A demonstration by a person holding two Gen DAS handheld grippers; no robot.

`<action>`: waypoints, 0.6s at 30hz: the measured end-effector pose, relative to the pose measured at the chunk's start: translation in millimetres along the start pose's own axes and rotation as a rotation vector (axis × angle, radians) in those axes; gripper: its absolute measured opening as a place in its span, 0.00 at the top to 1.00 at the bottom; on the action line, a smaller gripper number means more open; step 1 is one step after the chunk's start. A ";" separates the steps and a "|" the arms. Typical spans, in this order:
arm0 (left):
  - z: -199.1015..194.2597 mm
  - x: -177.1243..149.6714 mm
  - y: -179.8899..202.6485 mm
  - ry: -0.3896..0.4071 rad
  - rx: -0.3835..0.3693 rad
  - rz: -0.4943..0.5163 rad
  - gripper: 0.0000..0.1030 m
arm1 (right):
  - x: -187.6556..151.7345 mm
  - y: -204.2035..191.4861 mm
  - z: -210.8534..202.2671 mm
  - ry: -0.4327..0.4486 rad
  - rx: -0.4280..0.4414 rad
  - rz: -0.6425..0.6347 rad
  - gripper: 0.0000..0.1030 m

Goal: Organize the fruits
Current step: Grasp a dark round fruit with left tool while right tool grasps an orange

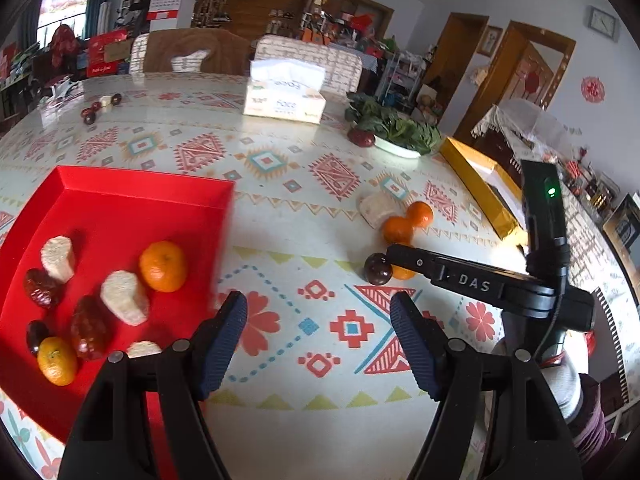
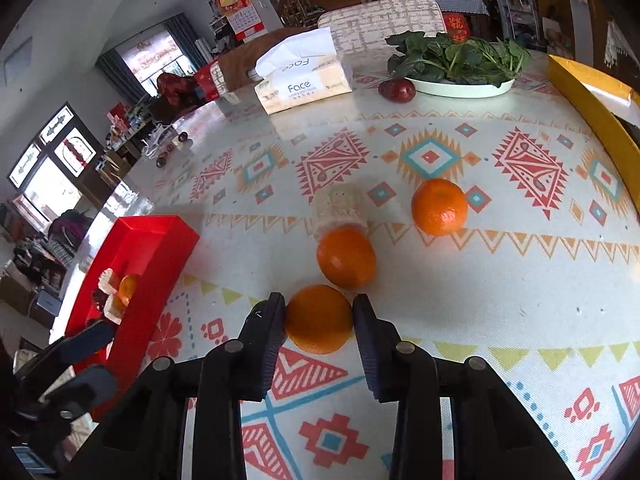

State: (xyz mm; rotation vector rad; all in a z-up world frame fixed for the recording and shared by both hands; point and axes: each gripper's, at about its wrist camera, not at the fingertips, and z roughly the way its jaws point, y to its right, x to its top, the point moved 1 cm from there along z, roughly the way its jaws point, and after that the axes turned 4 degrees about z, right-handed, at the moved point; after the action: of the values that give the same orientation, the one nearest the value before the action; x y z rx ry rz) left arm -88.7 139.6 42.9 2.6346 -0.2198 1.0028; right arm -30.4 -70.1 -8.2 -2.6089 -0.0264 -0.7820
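At lower centre of the right wrist view, the right gripper pinches a mandarin resting on the patterned tablecloth. The left gripper hangs wide and empty just right of the red tray, lower left, holding fruit.

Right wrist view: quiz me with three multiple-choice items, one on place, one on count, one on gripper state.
1. Where is the red tray?
A. left of the gripper
B. right of the gripper
C. behind the tissue box

2. How many oranges lie on the table outside the tray?
A. one
B. three
C. five

3. The right gripper is:
A. open and empty
B. shut on an orange
C. shut on a date

Answers: 1 A, the tray sits at the left edge. 2 B, orange, second, third. 3 B, both pads press the nearest orange.
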 end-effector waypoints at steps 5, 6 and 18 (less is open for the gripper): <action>26.4 2.0 16.9 -0.043 -0.014 0.037 0.29 | 0.1 24.3 -18.9 0.051 0.053 0.081 0.63; 31.4 2.4 19.7 -0.050 -0.017 0.042 0.29 | 1.3 29.9 -23.2 0.065 0.061 0.099 0.63; 88.5 17.8 58.8 -0.098 -0.016 0.143 0.50 | 6.9 45.3 -32.8 0.095 0.099 0.157 0.63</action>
State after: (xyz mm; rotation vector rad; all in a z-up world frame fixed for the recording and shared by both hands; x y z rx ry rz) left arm -35.3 53.6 6.1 2.6880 -0.4428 0.9111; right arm -35.6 -125.1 2.9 -2.4443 0.1610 -0.8251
